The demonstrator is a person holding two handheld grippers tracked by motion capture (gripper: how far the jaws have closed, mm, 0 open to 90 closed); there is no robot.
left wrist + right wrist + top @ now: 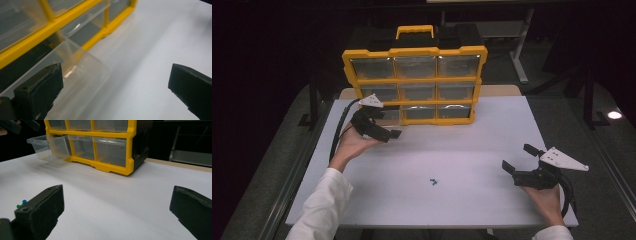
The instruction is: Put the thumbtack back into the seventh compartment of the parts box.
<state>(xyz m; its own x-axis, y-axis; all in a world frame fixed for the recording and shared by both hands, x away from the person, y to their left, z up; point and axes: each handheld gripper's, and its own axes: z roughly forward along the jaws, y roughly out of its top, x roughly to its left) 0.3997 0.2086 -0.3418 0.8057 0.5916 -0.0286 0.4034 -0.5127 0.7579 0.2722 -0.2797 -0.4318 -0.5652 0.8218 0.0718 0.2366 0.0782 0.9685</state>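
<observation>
A yellow parts cabinet [414, 80] with three rows of clear drawers stands upright at the far side of the white table [462, 150], a carrying handle on its top. Its bottom-left drawer [48, 147] is pulled partway out of its slot and sticks forward over the table; the other drawers sit flush in their frames.

The left gripper [387, 131] is held just in front of that drawer, near the cabinet's lower left corner, with the person's left hand [352, 142] cupped under it. Its jaws stand wide apart with nothing between them. In the left gripper view the clear drawer [75, 75] lies close behind the left jaw, apart from the pads, and bare tabletop shows between the two jaws.

The right gripper [519, 160] rests low over the table at the right edge, well apart from the cabinet, held by the right hand [544, 197]. Its jaws are also spread wide and grip nothing.

A few small blue and green pins [433, 182] lie on the table near the middle of the front half, between the two hands. In the right gripper view they [22, 203] show just beside the left jaw.
</observation>
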